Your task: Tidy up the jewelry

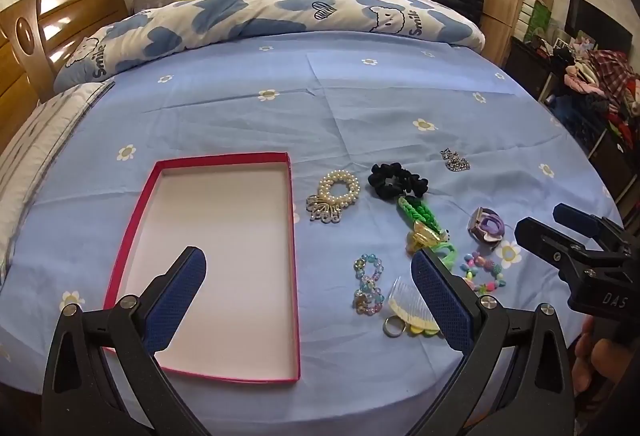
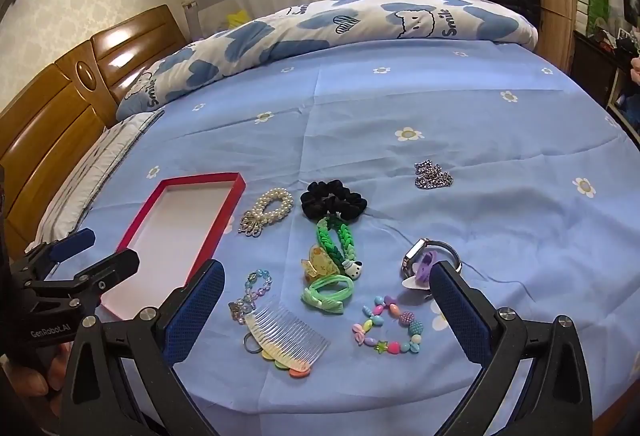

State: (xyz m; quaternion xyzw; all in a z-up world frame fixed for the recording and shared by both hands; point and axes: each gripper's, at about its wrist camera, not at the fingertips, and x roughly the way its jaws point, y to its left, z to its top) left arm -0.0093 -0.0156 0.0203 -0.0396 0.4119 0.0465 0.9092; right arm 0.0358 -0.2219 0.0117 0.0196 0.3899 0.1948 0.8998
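Both claws hang wide apart over the bed (image 1: 360,103), nothing between their blue pads. The left claw (image 1: 308,300) hovers above the right edge of the red box (image 1: 120,260), a shallow tray with a bare white floor lying on the blue flowered sheet. The right claw (image 2: 324,312) sits over the jewelry spread to the right of that box.

Nearest the box lies the pearl bracelet (image 2: 270,205) with its sparkly charm, and just beside it the black scrunchie (image 2: 332,201). A green braided band (image 2: 334,238) touches the scrunchie and runs down to a yellow clip (image 2: 320,264) and a light green hair tie (image 2: 330,292). Further out, well apart from the rest, rests the silver chain (image 2: 434,175).

Closer in, a clear bead bracelet (image 2: 252,294) lies beside the pale comb (image 2: 288,336), with a small ring (image 2: 252,346) touching the comb's end. To the right sits the colourful bead bracelet (image 2: 390,328), and just above it a watch (image 2: 430,256) with a purple hair tie (image 2: 426,266) in its loop. A blue heart-print quilt (image 2: 360,23) is bundled at the far side.
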